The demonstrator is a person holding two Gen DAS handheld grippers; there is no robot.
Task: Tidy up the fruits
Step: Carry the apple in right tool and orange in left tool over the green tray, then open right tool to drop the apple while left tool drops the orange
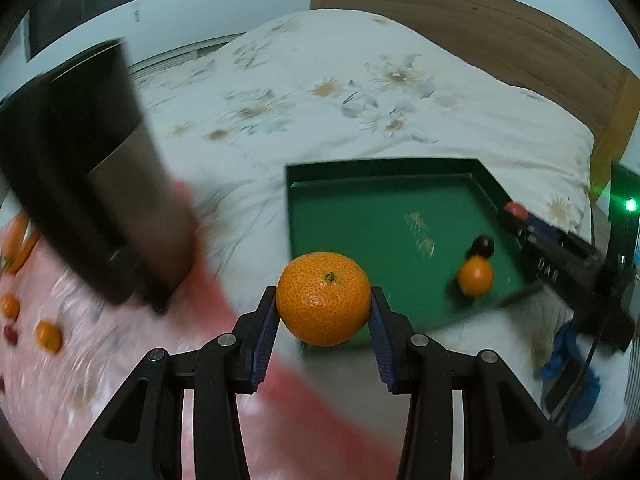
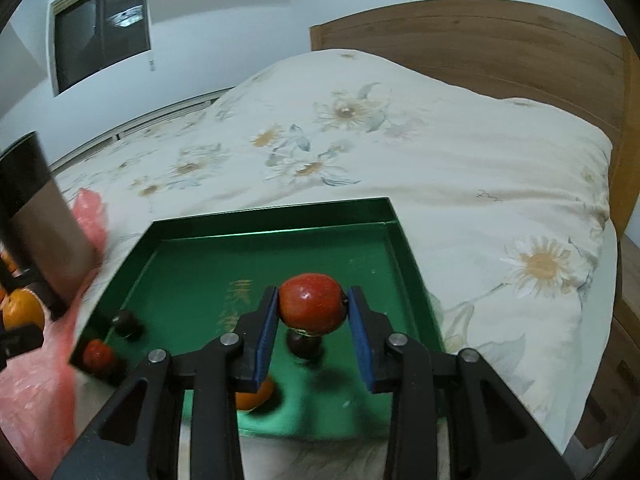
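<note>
My left gripper (image 1: 324, 293) is shut on a round orange mandarin (image 1: 323, 308), held over the near left corner of a green tray (image 1: 360, 208) on the bed. An orange (image 1: 475, 277) and a dark fruit (image 1: 482, 245) lie in that tray. My right gripper (image 2: 313, 293) is shut on a red fruit (image 2: 310, 306) above the tray (image 2: 192, 280). Below it lie a dark fruit (image 2: 305, 345), an orange (image 2: 256, 395), another dark fruit (image 2: 128, 322) and a red fruit (image 2: 98, 354). In the left wrist view the right gripper (image 1: 515, 211) reaches in over the tray's right rim.
A tall dark box (image 1: 80, 200), blurred, stands left of the tray. A pink plastic sheet (image 1: 120, 360) beneath it carries several loose oranges (image 1: 49, 335) and small red fruits (image 1: 10, 335). A flowered duvet (image 2: 400, 152) covers the bed below a wooden headboard (image 2: 480, 40).
</note>
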